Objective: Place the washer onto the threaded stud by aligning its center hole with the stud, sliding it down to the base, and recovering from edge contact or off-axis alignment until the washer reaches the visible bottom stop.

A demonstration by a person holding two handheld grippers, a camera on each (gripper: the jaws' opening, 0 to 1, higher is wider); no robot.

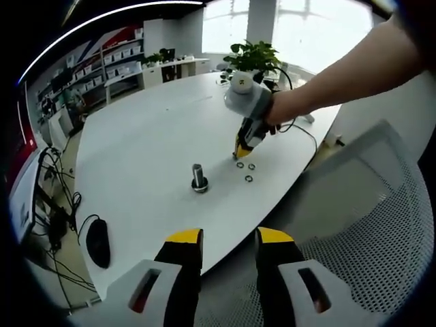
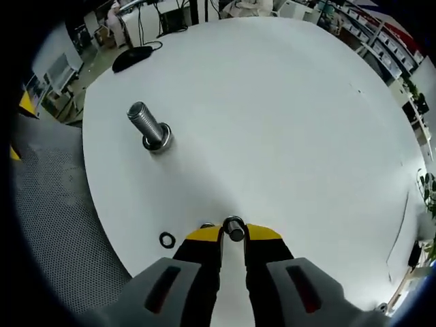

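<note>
Now at the white table (image 2: 286, 109): right gripper (image 2: 234, 234) down at the near edge, yellow-tipped jaws drawn narrow around a small round washer (image 2: 234, 229), seemingly pinched on edge between the tips, though exact contact hard to confirm. Just left of the tips, a second ring (image 2: 167, 240) flat on the table, with part of another peeking out beside the left jaw. Up and to the left of the held washer in the right gripper view, well apart across bare tabletop, stands the stud (image 2: 148, 127), threaded shaft rising from a round base collar, apparently upright on the table though tilted by the lens, top end free. Seen from the left gripper view: stud (image 1: 199, 178) upright near mid-table, right gripper (image 1: 243, 151) reaching in from the right on a person's arm (image 1: 340, 82), tips down among the loose rings (image 1: 249, 178), off to the stud's right and a little farther from the camera. Left gripper (image 1: 229, 240) held back off the table edge, jaws parted and empty, above a mesh chair (image 1: 368, 225). Likely next: lift, carry toward the stud, turn the washer flat so its hole faces down the vertical shaft. Right gripper clearly nearer the stud. Judged early in the task, nothing yet threaded.
</note>
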